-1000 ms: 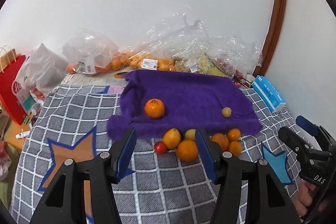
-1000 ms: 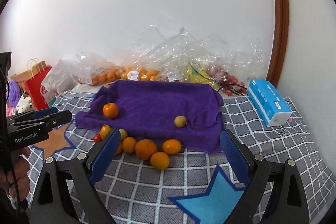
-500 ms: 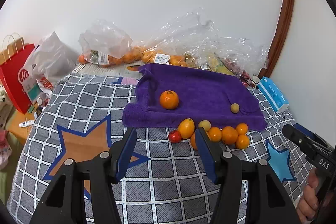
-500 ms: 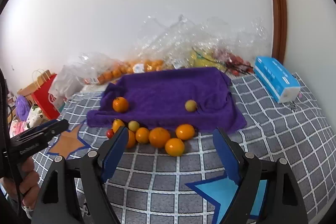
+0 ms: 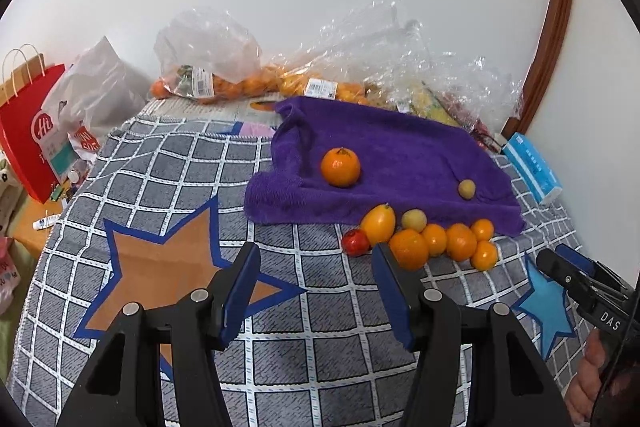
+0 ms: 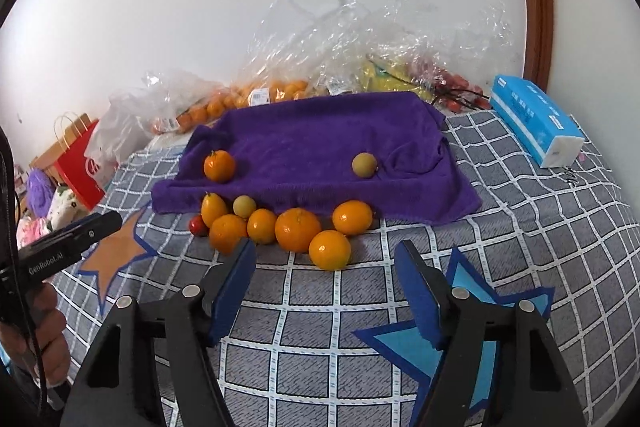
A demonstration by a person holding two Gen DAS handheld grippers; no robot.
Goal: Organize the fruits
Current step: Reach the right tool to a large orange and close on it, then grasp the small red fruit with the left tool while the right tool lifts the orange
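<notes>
A purple towel [image 5: 400, 155] [image 6: 320, 147] lies on the checked grey cloth. On it sit an orange [image 5: 340, 167] [image 6: 219, 166] and a small yellow-green fruit [image 5: 466, 189] [image 6: 364, 165]. Along its front edge lies a cluster of several oranges [image 5: 436, 239] [image 6: 298, 229], a yellow fruit [image 5: 378, 223], a pale round fruit [image 6: 244, 206] and a small red fruit [image 5: 355, 242] [image 6: 197, 225]. My left gripper [image 5: 316, 291] is open and empty, just short of the cluster's left end. My right gripper [image 6: 326, 291] is open and empty, in front of the cluster.
Clear plastic bags of oranges and other fruit [image 5: 248, 83] [image 6: 280, 91] line the wall behind the towel. A blue tissue pack [image 5: 532, 167] [image 6: 536, 125] lies at the right. A red paper bag [image 5: 28, 131] and a white bag [image 5: 92, 95] stand at the left.
Both grippers have shifted: the left view now looks further left, with the fruit cluster to the right of centre. The right gripper has come closer to the cluster. No fruit has moved.
</notes>
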